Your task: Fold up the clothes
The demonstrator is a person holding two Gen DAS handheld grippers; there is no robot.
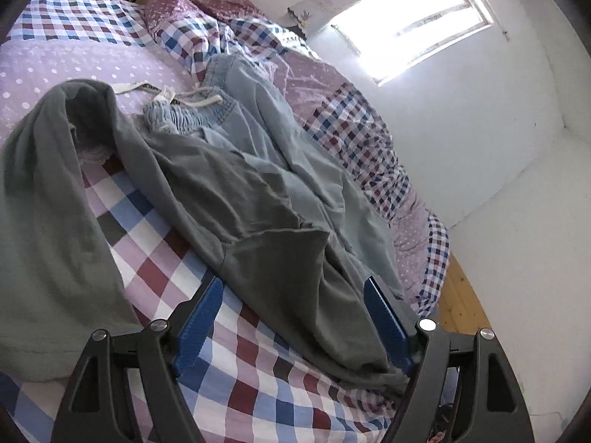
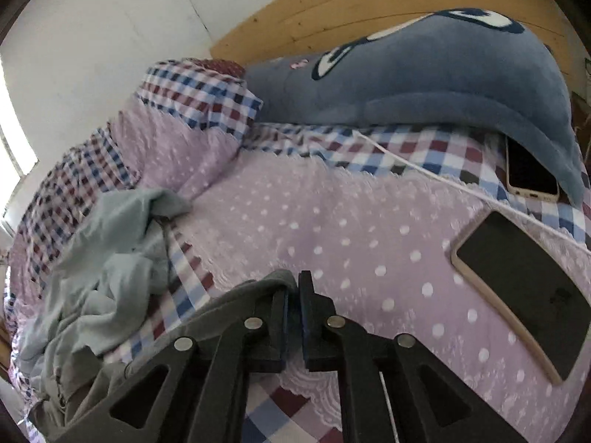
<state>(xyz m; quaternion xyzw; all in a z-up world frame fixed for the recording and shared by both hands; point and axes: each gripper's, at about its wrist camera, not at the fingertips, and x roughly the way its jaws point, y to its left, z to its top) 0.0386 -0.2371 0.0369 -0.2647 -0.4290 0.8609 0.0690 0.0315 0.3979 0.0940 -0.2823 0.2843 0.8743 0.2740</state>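
A grey-green garment point(image 1: 221, 184) lies crumpled across the checked bed sheet point(image 1: 155, 265), one part bunched up at the left. My left gripper point(image 1: 295, 288) is open, its blue pads point(image 1: 207, 317) wide apart on either side of a fold of this garment and not pressing on it. Beyond it lie light blue denim trousers point(image 1: 258, 129) with a white drawstring. In the right wrist view the jaws of my right gripper point(image 2: 295, 280) stand a narrow gap apart. A corner of the grey-green garment point(image 2: 221, 306) drapes against the left finger. The light blue trousers point(image 2: 110, 258) sit crumpled at the left.
Two phones point(image 2: 524, 288) point(image 2: 532, 170) and a white cable point(image 2: 443, 181) lie on the dotted lilac cover at the right. A blue plush cushion point(image 2: 424, 74) leans on the wooden headboard point(image 2: 332, 7). A rumpled duvet point(image 1: 351, 118) lines the wall side; wooden floor point(image 1: 461, 302) shows past the bed edge.
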